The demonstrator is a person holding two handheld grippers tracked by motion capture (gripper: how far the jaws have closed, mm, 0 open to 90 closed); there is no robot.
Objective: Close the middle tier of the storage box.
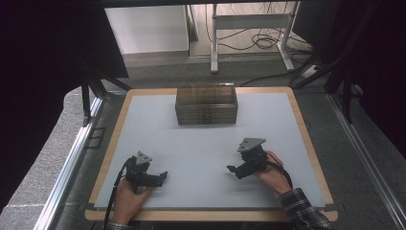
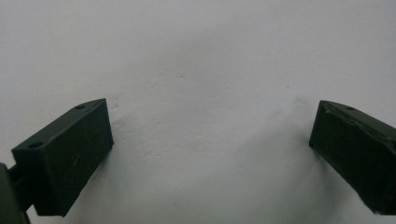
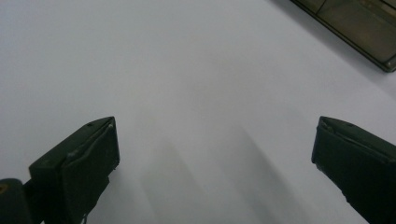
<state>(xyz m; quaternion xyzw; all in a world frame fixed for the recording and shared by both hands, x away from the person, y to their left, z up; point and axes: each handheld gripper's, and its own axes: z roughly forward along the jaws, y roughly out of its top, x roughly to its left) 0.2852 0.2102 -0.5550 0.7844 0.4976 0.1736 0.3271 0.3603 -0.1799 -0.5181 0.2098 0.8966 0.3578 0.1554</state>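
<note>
Your left gripper (image 1: 160,178) is spread wide, holding nothing, low over the bare worktop (image 1: 201,143). Your right gripper (image 1: 233,170): same, jaws wide apart, nothing between them. The smoked-plastic drawer box (image 1: 206,104) sits at the far middle, well apart from both.

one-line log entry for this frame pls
left gripper: open, empty, low over white mat | right gripper: open, empty | drawer box: far centre, untouched
</note>
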